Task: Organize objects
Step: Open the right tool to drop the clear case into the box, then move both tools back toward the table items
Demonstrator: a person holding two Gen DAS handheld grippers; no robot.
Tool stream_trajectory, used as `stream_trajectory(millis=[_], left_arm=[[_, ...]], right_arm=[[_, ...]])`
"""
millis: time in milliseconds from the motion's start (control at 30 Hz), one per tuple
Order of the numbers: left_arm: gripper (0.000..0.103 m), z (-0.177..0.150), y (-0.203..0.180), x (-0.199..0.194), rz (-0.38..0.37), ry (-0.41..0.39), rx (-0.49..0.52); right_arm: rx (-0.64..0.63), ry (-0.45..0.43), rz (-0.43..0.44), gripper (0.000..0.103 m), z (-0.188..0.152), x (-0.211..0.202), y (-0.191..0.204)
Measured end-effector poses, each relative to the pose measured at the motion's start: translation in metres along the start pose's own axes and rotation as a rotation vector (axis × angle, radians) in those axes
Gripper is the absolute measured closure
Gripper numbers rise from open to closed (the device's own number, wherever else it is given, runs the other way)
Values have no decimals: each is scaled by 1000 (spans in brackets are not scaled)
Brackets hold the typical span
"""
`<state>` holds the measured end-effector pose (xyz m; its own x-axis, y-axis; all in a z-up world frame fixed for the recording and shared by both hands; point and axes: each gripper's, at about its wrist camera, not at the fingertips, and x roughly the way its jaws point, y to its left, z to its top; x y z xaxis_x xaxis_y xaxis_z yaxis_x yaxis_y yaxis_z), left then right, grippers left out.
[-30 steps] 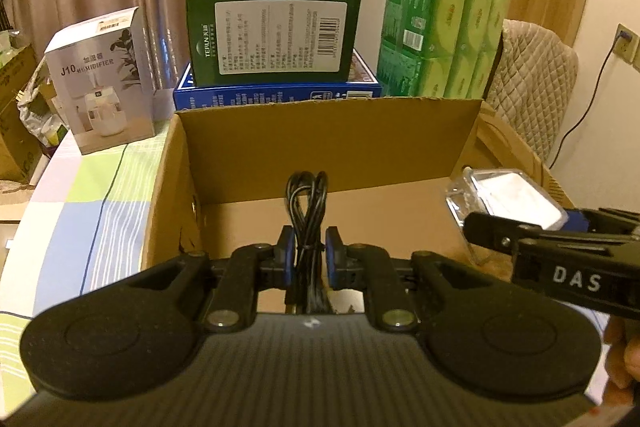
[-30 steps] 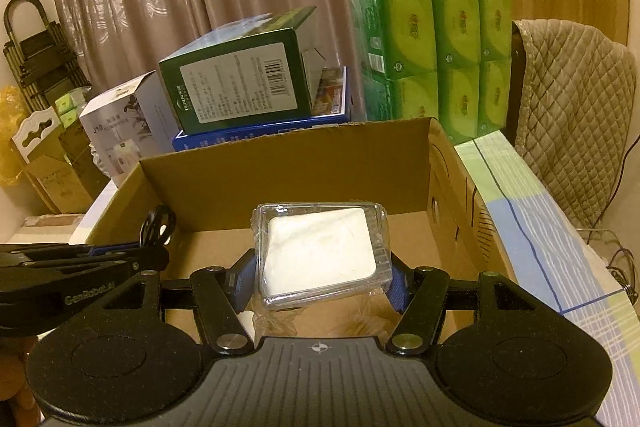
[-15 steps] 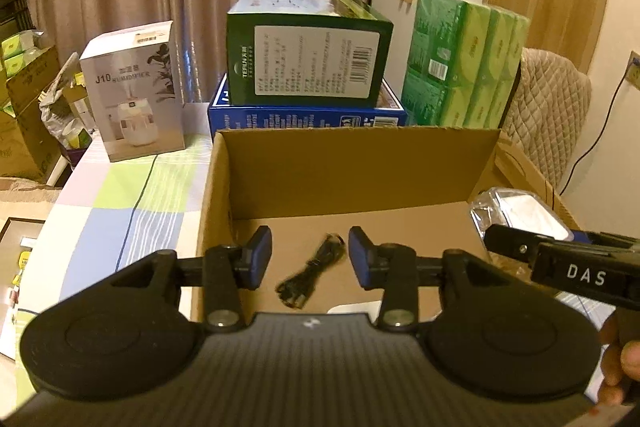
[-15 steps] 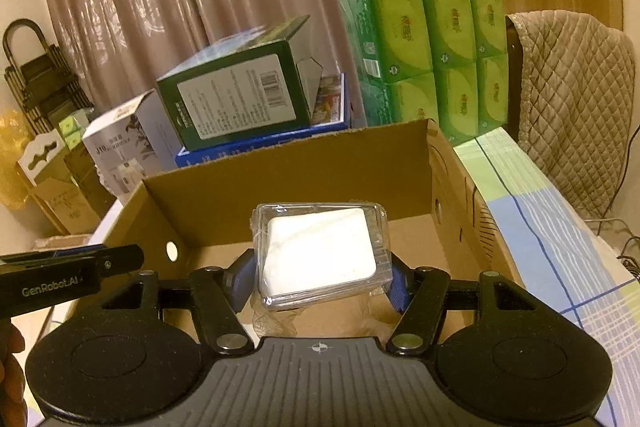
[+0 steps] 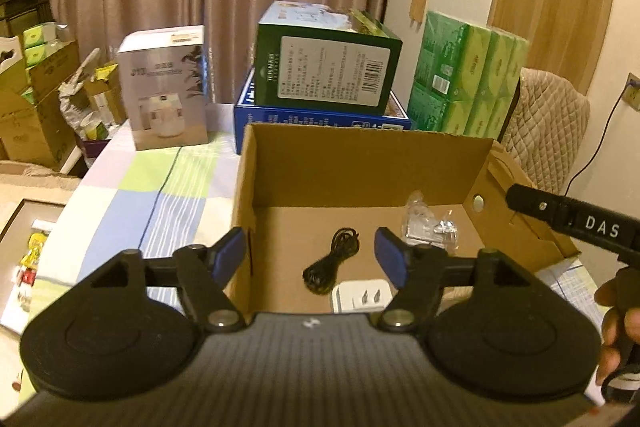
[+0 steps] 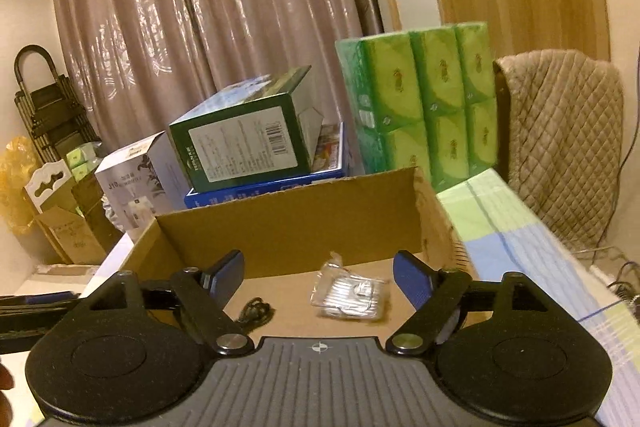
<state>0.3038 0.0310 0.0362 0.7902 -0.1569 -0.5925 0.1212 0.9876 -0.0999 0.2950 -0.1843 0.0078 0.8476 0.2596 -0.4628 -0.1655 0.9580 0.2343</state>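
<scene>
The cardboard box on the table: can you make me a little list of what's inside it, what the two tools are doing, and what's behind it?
container: open brown cardboard box on a checked tablecloth
inside, left: coiled black cable, lying on the floor of the box
inside, right: clear plastic packet, lying loose
inside, near edge: white plug adapter
left tool: open, jaws just opened, pads touching nothing
right tool: open, jaws just opened, pads touching nothing
behind box: dark green box stacked on flat blue box; green tissue packs
</scene>
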Motion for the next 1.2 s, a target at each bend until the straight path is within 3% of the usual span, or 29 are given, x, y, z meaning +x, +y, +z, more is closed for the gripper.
stream_trajectory(millis=[333,567,867,1200], left_arm=[[14,-41,9,-74,55,-15,-39],[2,-76,14,-131,118,-12,-80],[1,-136,5,-174,168,53,-102],[1,-167,-5,-175,185,113,-109]], right_arm=[[10,8,9,24,-30,-72,-6],[41,55,-33,24,-63,-124,-23],[74,112,-31,24,-104,-174,-36],[11,180,9,24,-126,-174,-25]])
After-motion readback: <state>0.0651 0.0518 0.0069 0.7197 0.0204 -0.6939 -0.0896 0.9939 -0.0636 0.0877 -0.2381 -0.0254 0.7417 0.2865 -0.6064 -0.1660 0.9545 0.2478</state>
